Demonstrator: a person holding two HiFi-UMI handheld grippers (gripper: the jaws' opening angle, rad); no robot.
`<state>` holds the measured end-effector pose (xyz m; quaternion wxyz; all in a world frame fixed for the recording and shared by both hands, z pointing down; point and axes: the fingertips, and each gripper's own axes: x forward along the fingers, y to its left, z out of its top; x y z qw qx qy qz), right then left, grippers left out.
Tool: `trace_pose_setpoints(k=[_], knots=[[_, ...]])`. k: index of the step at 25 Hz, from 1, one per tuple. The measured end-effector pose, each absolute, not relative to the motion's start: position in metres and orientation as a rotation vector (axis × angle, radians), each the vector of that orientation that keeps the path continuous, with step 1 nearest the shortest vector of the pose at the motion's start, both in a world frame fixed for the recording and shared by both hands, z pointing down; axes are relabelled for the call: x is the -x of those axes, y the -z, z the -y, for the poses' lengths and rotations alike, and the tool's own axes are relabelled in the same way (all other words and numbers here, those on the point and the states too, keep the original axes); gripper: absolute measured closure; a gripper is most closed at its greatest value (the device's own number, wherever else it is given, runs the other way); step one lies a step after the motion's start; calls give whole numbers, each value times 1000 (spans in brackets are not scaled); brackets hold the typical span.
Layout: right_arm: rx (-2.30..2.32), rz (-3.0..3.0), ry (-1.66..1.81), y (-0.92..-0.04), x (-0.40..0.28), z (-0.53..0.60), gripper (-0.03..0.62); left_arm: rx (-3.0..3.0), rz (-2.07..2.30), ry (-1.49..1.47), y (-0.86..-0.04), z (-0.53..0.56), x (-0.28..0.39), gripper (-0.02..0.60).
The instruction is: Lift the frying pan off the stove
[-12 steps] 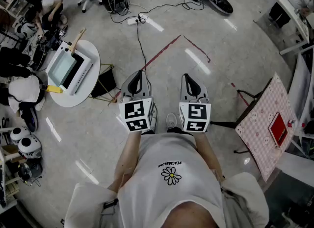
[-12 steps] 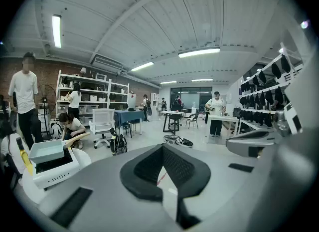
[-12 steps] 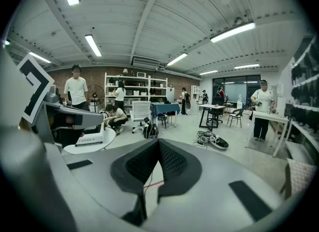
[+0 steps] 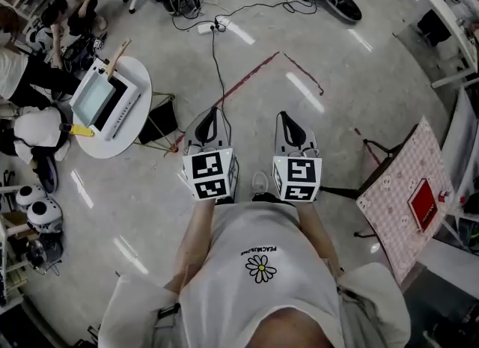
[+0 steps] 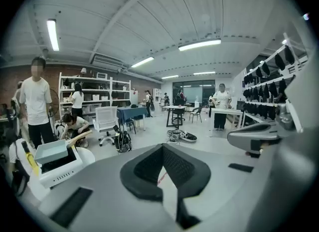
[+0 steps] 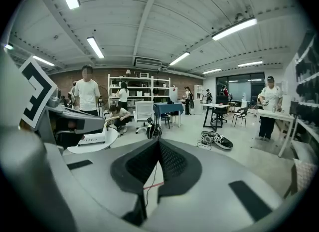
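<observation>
Left gripper (image 4: 210, 114) and right gripper (image 4: 289, 118), smooth grey with ribbed black pads (image 5: 144, 168), are closed and empty, well apart from the rectangular wooden-handled frying pan (image 4: 93, 99) on the boxy white stove (image 4: 124, 107).

floor (image 4: 337, 77) open ahead; round table (image 4: 105, 149) left

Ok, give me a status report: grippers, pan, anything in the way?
Left gripper and right gripper both shut, empty, side by side. Pan on the stove, round table, off left, untouched. Cable across the floor ahead.
</observation>
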<state>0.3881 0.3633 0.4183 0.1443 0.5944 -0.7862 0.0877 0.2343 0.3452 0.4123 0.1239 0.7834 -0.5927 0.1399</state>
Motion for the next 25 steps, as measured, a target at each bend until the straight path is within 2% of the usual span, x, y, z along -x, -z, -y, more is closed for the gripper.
trace_pose_setpoints(k=[13, 25], knots=[[-1580, 2358, -272, -435, -403, -341, 592, -2194, 1851, -348, -414, -335, -241, 583], [-1543, 2377, -191, -437, -388, -234, 592, -2259, 1887, -268, -399, -223, -220, 583]])
